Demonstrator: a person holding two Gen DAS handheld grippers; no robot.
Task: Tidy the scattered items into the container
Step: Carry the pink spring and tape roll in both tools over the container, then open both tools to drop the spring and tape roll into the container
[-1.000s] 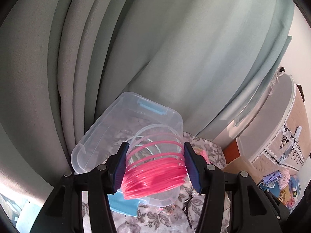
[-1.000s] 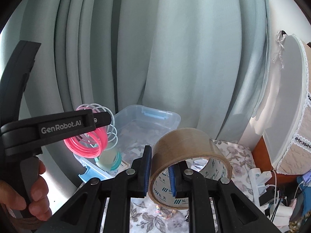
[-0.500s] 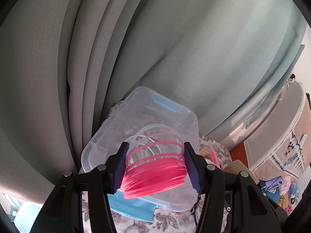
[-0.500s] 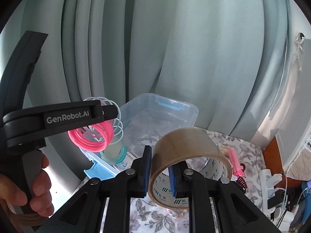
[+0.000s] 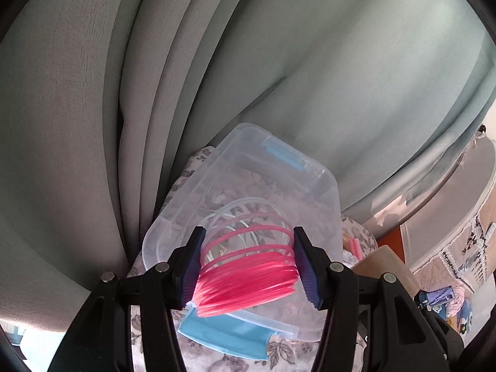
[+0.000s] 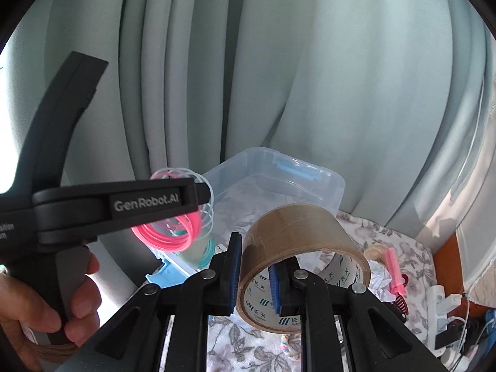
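While the clear plastic bin [image 6: 279,186] sits on the floral-cloth desk [image 6: 387,238] by the curtain [image 6: 341,77], I can't spot anything lying loose on its see-through floor. "GenRobot.AI" is printed on the left tongs [image 5: 248,263], which are part-open and clamped on a pink spring coil [image 5: 248,276] held above the bin's near end. The right tongs [image 6: 254,274] are nearly closed, pinching 1 wall of the brown tape roll [image 6: 297,232], lifted just in front of the bin.
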